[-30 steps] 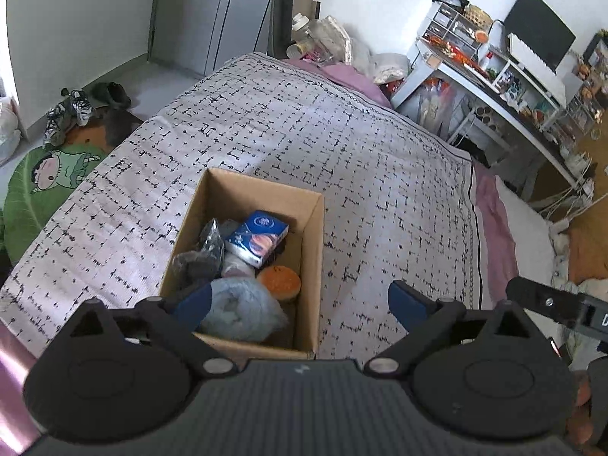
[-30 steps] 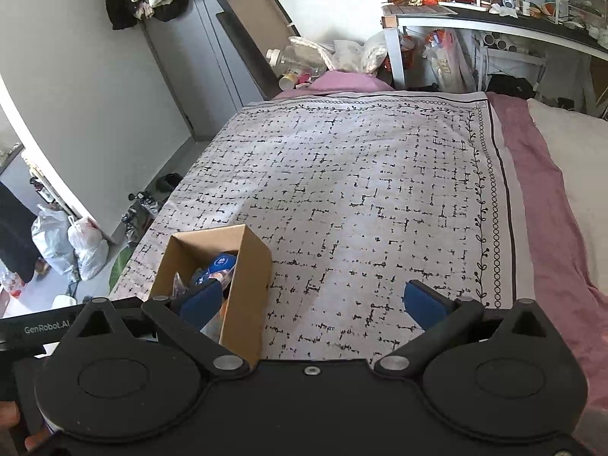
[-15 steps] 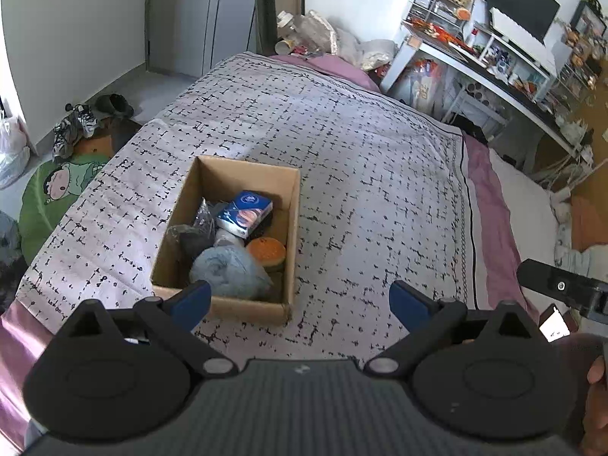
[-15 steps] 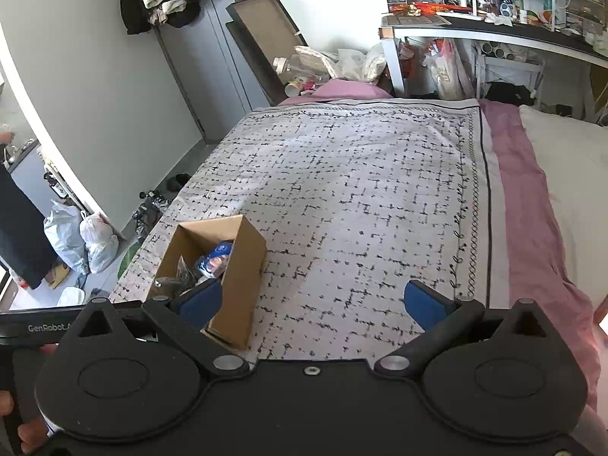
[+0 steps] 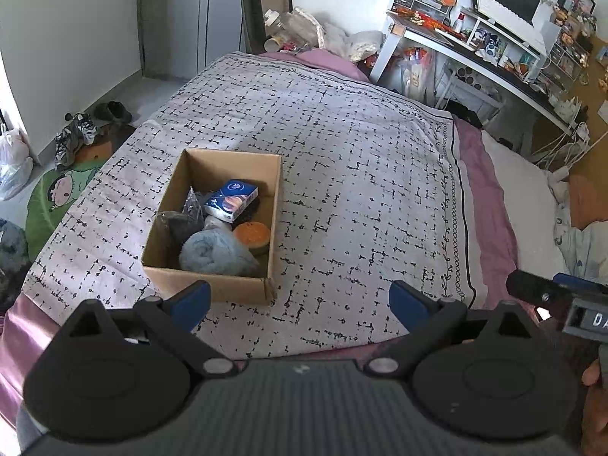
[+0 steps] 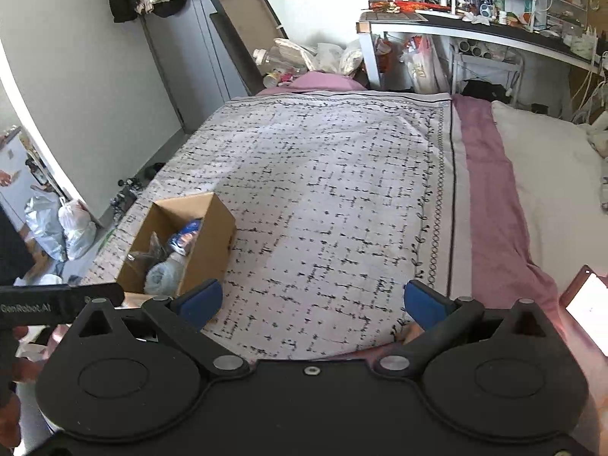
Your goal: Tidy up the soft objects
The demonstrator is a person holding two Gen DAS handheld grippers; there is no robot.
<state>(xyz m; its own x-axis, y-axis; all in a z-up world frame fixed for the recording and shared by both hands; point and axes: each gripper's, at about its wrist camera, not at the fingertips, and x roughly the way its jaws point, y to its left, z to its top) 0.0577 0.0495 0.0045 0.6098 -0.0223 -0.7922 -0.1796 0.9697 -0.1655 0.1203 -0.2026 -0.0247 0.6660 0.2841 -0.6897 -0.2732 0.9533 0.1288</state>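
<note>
A cardboard box [image 5: 275, 205] stands on the patterned bedspread [image 5: 361, 174]. In it lie a rolled blue-grey cloth [image 5: 214, 252], a blue tissue pack [image 5: 231, 199], an orange round thing [image 5: 252, 233] and a dark bagged item [image 5: 182, 216]. My left gripper [image 5: 300, 300] is open and empty, above the bed's near edge, just in front of the box. My right gripper [image 6: 311, 300] is open and empty, to the right of the box [image 6: 212, 239]. Part of it shows in the left wrist view [image 5: 558, 300].
A cluttered white desk [image 5: 475, 45] with a monitor stands at the far right. A white pillow [image 6: 551, 174] and pink sheet [image 6: 490, 186] lie on the bed's right side. Shoes [image 5: 76, 133], a green mat [image 5: 57, 197] and plastic bags [image 6: 64, 224] lie on the floor to the left.
Both grippers have pulled back and up from the box, which now looks smaller and farther. Both stay open and empty.
</note>
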